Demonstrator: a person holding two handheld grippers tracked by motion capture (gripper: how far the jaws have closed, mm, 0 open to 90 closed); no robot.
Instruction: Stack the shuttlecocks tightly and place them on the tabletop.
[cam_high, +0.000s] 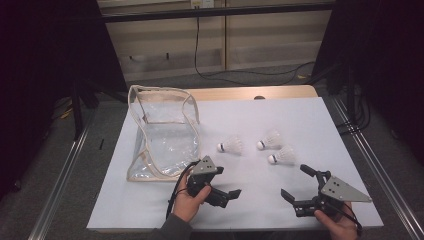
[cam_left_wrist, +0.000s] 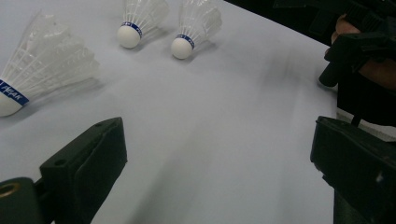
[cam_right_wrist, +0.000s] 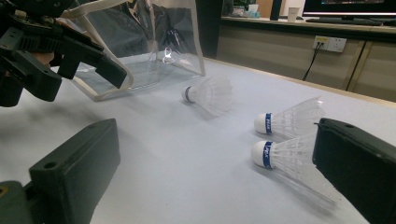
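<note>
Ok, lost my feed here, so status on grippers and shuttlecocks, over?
Left gripper open, empty. Right gripper open, empty. Three shuttlecocks lying loose on table, clear bag beside them. Nothing in the way.

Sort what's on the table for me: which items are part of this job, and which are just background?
In play: three shuttlecocks, clear plastic bag, left gripper, right gripper.

Lying about: black cable on the floor, wall socket.
</note>
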